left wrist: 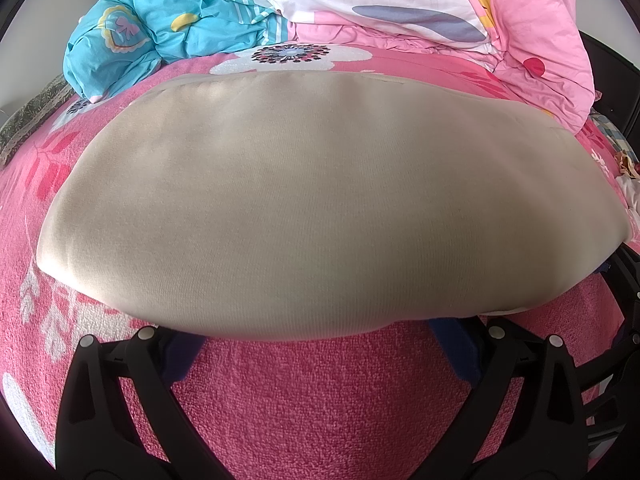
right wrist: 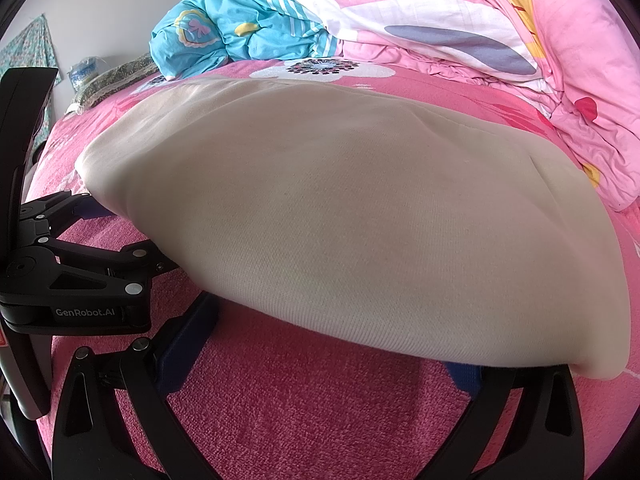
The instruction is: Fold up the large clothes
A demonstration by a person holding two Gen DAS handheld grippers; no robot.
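Observation:
A cream knitted garment [left wrist: 320,200] lies folded flat on the pink bed cover [left wrist: 320,400]; it also shows in the right wrist view [right wrist: 360,220]. My left gripper [left wrist: 320,344] is open, its blue-padded fingertips [left wrist: 460,344] tucked under the garment's near edge. My right gripper [right wrist: 332,344] is open too, its fingertips [right wrist: 188,336] spread wide at the near edge, partly hidden under the cloth. The left gripper [right wrist: 132,244] shows at the left of the right wrist view, beside the garment's left end.
A pink patterned quilt [left wrist: 480,20] and a blue quilt [left wrist: 160,36] are piled at the far side of the bed. A wall and hanging cloth [right wrist: 28,48] lie beyond the bed's left edge. Small items lie at the right edge [left wrist: 624,160].

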